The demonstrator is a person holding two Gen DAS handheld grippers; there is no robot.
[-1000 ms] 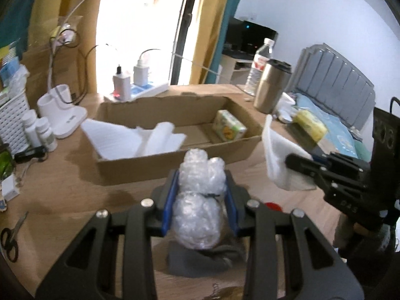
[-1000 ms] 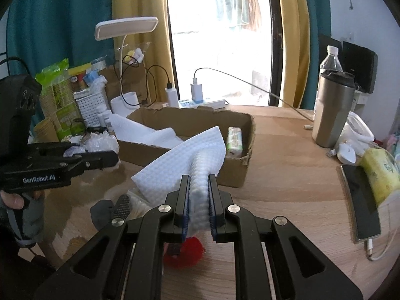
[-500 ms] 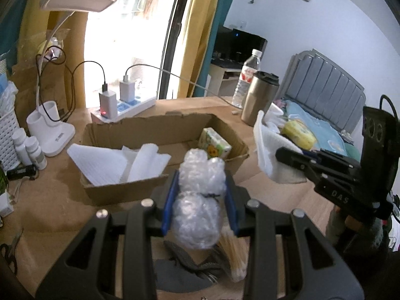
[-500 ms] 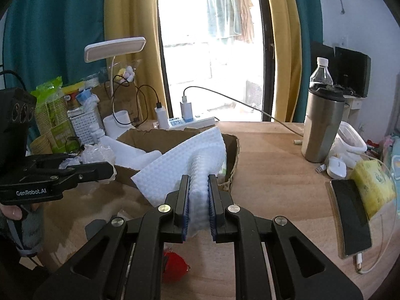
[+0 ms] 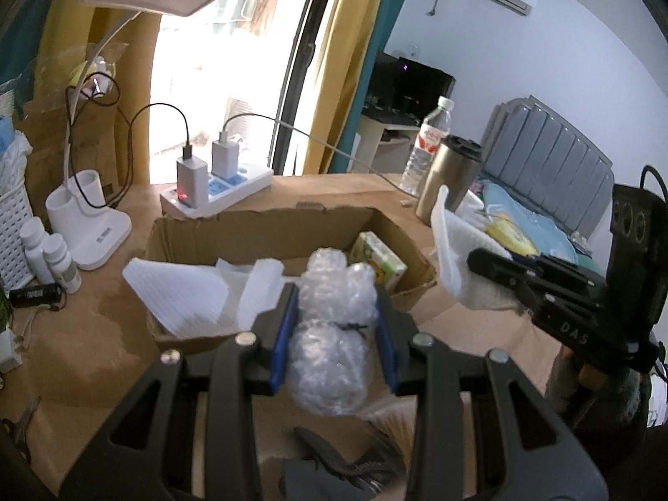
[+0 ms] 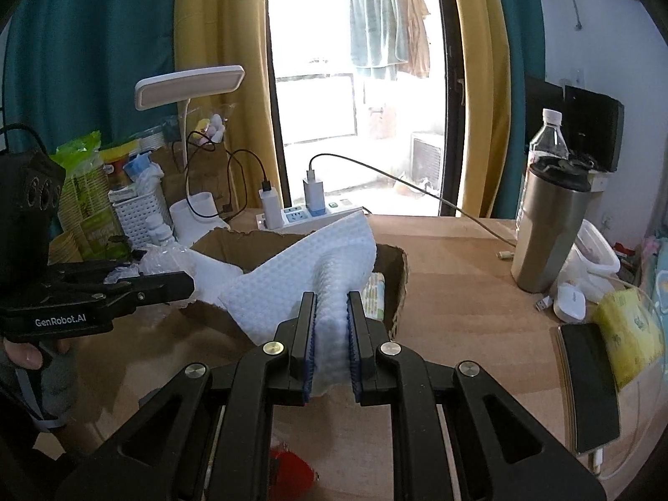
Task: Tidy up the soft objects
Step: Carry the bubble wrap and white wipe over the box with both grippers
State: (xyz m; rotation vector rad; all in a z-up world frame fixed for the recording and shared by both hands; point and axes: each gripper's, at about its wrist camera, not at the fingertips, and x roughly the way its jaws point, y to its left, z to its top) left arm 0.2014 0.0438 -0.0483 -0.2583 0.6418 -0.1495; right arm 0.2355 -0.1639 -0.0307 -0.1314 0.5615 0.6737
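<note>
My left gripper [image 5: 334, 334] is shut on a wad of clear bubble wrap [image 5: 332, 334] and holds it above the table, just short of the cardboard box [image 5: 259, 225]. The box holds white foam sheets [image 5: 183, 292] and a green tissue pack [image 5: 378, 259]. My right gripper [image 6: 332, 325] is shut on a white foam sheet [image 6: 304, 275], held up in front of the box [image 6: 398, 288]. In the left wrist view the right gripper [image 5: 492, 263] shows with its sheet [image 5: 455, 246]; in the right wrist view the left gripper [image 6: 167, 282] shows at the left.
A steel tumbler [image 6: 551, 225] and water bottle [image 6: 547, 133] stand at the right, with a phone [image 6: 588, 384] and yellow pack [image 6: 630, 338]. A power strip [image 5: 217, 192], lamp base [image 5: 92, 225] and small bottles [image 5: 54, 259] sit behind the box. Scissors [image 5: 334, 459] and a red object [image 6: 288, 471] lie below.
Both grippers have risen and tilted up with their loads, so the box sits lower and farther in view. The grips on the bubble wrap and foam sheet are unchanged.
</note>
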